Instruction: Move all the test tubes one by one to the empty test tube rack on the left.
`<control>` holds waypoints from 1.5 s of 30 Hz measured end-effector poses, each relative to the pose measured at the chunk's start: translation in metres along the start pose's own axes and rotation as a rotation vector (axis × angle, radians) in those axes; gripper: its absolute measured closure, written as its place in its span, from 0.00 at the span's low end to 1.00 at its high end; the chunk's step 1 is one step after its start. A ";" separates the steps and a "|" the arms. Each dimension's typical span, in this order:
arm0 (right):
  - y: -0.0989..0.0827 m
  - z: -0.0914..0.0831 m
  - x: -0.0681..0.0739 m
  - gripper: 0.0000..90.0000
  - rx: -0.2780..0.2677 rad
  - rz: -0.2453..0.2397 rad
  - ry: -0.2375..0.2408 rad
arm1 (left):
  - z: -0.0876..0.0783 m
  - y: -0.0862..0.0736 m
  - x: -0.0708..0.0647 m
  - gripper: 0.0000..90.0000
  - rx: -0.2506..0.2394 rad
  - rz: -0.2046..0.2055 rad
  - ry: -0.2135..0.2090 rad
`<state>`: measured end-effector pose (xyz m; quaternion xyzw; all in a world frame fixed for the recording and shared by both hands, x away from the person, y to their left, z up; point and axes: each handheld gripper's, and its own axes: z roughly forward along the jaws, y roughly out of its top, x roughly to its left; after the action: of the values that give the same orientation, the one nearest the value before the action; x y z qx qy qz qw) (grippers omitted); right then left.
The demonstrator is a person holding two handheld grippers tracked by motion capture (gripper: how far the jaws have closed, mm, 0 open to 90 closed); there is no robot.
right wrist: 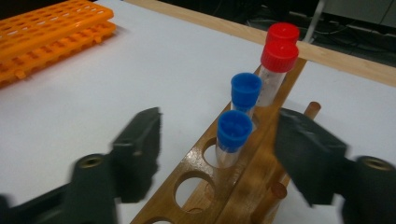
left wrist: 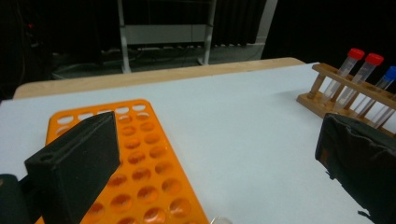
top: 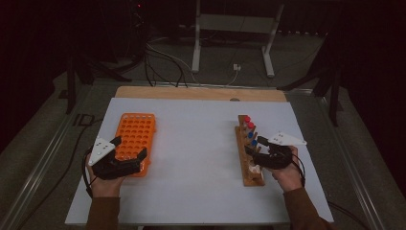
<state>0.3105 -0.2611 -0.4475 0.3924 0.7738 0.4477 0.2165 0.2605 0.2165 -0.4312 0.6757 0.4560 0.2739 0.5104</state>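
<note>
Blue tube standing in wooden rack, right claw half wide around it, pads not touching; left claw wide, over orange tray, holding nothing

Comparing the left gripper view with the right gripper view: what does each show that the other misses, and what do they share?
Left gripper view: the orange rack's empty holes from above, between wide-open black jaws, and a metal stand on the floor beyond the table.

Right gripper view: the wooden rack's empty round holes up close, and the nearer blue-capped tube standing between the right gripper's jaws, whose pads do not touch it.

Both: the white table top, the orange rack, the wooden rack, the two red-capped tubes and a blue-capped tube.
</note>
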 end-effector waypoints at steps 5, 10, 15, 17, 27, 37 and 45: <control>-0.001 0.006 0.000 0.58 0.015 -0.014 -0.010 | 0.005 0.005 -0.009 0.03 -0.010 0.015 -0.037; -0.002 0.010 0.002 0.69 0.036 -0.036 -0.038 | 0.011 0.007 -0.017 0.01 -0.014 0.019 -0.043; -0.003 0.011 0.002 0.79 0.045 -0.033 -0.046 | 0.017 0.006 -0.023 0.01 0.003 0.027 -0.049; -0.003 0.012 0.002 0.82 0.049 -0.028 -0.042 | 0.019 0.006 -0.026 0.01 0.006 0.027 -0.056; -0.002 0.009 0.001 0.84 0.036 -0.012 -0.033 | 0.031 0.006 -0.037 0.01 0.028 0.036 -0.083; 0.004 -0.001 -0.001 0.84 0.012 -0.005 -0.029 | 0.046 0.002 -0.048 0.01 0.059 0.039 -0.109; 0.013 -0.010 0.000 0.84 -0.008 -0.014 -0.025 | 0.051 -0.001 -0.053 0.01 0.072 0.041 -0.118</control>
<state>0.3088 -0.2621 -0.4315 0.3919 0.7719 0.4442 0.2307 0.2798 0.1468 -0.4443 0.7179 0.4206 0.2272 0.5061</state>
